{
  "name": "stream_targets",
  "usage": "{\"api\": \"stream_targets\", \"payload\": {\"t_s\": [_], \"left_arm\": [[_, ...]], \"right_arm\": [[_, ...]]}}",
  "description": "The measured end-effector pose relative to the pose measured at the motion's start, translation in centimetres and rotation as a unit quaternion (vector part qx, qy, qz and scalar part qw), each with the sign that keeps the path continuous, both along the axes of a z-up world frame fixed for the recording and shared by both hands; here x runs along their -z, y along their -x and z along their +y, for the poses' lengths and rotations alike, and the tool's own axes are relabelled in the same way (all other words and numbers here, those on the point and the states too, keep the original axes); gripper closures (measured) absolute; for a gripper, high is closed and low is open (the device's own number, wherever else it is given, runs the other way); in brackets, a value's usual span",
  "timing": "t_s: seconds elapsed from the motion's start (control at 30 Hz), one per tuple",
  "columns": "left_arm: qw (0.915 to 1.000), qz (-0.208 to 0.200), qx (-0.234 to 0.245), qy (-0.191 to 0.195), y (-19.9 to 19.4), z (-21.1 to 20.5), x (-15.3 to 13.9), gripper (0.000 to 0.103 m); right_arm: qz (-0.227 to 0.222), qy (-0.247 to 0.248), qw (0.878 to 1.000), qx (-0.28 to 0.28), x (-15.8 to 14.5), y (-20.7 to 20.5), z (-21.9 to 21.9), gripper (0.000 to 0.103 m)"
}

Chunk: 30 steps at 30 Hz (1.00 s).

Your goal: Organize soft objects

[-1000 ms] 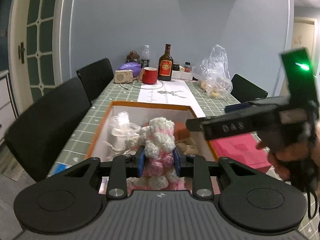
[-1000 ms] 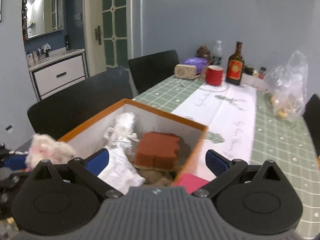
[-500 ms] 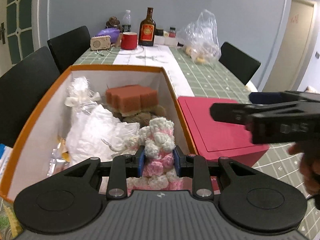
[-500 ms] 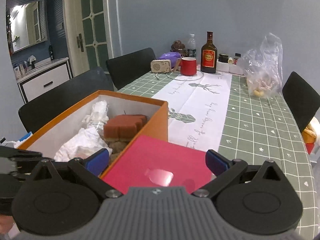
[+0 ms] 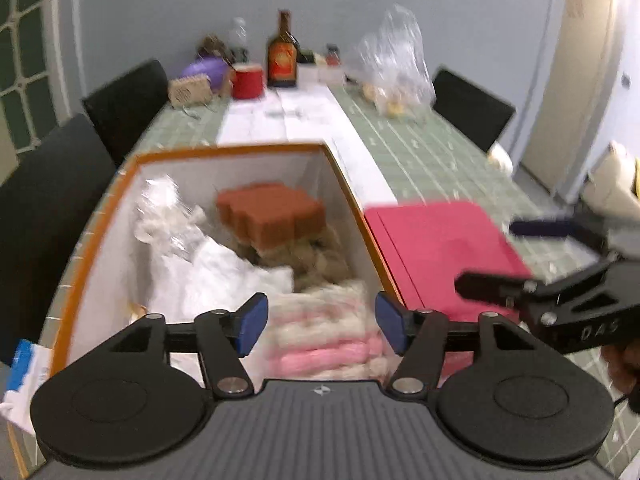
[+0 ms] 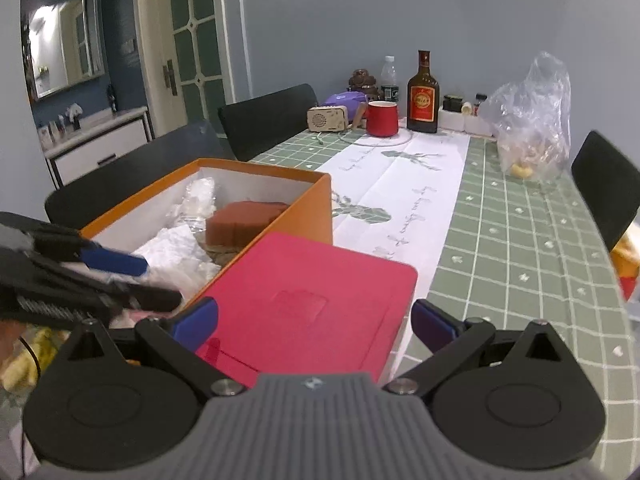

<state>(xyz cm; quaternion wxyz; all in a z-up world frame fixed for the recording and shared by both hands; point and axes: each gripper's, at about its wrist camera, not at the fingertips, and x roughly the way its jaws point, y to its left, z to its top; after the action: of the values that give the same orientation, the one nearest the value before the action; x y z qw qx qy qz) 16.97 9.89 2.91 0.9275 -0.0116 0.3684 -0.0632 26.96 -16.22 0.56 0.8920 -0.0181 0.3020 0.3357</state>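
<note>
The pink-and-white knitted toy is motion-blurred. It lies in the orange box, below the left claw, whose fingers are spread apart. The right claw is spread wide over the red lid

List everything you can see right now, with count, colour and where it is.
Box: one, orange outside and white inside, near end of the table.
Knitted toy: one, pink and white, inside the box at its near end.
Sponge: one, reddish brown, in the box on a tan bundle.
Plastic wraps: white and clear, left part of the box.
Lid: one, red, flat beside the box.
Mug: one, red, far end of the table.
Bottle: one, brown with red label, beside the mug.
Bag: one, clear, far right of the table.
Left gripper: open above the toy.
Right gripper: open over the lid.
</note>
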Motion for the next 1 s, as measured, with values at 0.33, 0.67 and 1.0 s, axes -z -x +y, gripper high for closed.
{"api": "stream_targets", "payload": {"t_s": [0.33,0.67,1.0], "left_arm": [[0.9958,0.075,0.052,-0.01,-1.6,-1.1,1.8,0.103],[0.9915,0.114,0.009,-0.06,-4.5,-1.7,4.5,0.103],[0.9952,0.077,-0.015,-0.058,-3.5,-2.0,4.4,0.095]], "right_arm": [[-0.021,-0.031,0.999,-0.012,-0.2,1.0,-0.5,0.003],[-0.012,-0.04,0.999,-0.01,0.5,1.0,-1.4,0.003],[-0.032,-0.019,0.999,0.001,0.3,1.2,-1.4,0.003]]}}
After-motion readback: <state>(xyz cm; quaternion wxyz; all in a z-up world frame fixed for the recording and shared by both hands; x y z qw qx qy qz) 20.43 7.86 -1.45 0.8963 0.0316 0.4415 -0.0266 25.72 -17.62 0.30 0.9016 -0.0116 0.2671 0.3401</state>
